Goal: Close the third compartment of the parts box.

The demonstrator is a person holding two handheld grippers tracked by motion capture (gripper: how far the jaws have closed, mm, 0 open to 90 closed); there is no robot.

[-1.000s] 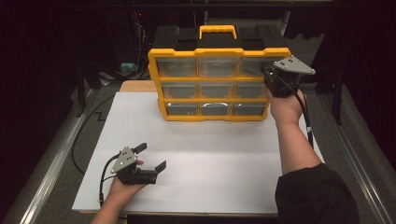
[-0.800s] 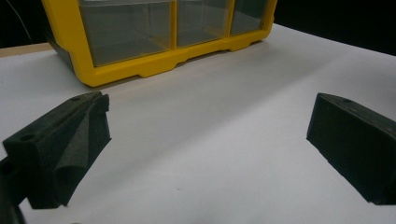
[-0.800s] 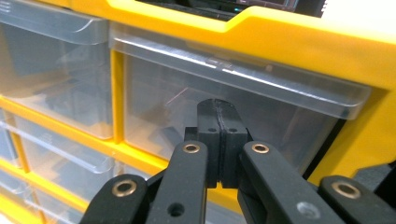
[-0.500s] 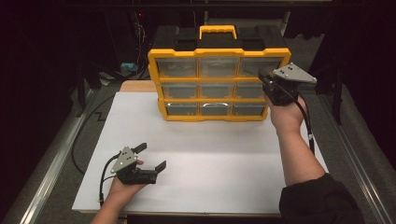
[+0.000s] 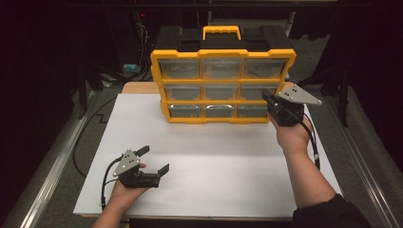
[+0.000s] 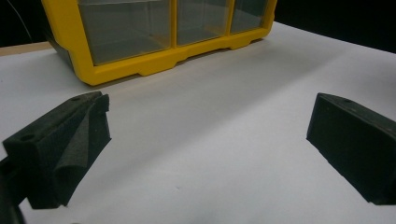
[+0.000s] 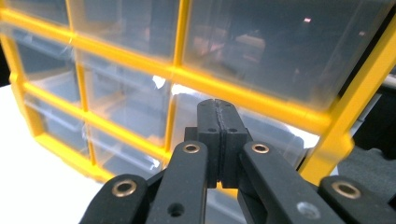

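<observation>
A yellow organizer [image 5: 222, 85] with a black top, a yellow handle and three rows of clear drawers stands upright at the back of the white sheet [image 5: 214, 156]. My right gripper [image 5: 267, 99] is shut with nothing in it, its tips close to the organizer's lower right drawers. In the right gripper view the pressed-together pads [image 7: 218, 119] sit just in front of a clear drawer [image 7: 261, 126] beside the yellow frame [image 7: 348, 121]. My left gripper [image 5: 154, 160] rests open and empty low over the sheet at the front left. Its view shows the gripper [image 6: 205, 140] facing the organizer's bottom row [image 6: 154, 37].
A wooden board edge [image 5: 138, 88] shows behind the sheet at the left. Metal rails [image 5: 52, 166] run along both sides of the table. A black cable [image 5: 107, 178] trails from the left gripper and another [image 5: 313, 142] from the right. The surroundings are dark.
My right gripper has come down along the organizer's right side, from the top drawer row to the lower rows. The left gripper has stayed put and open.
</observation>
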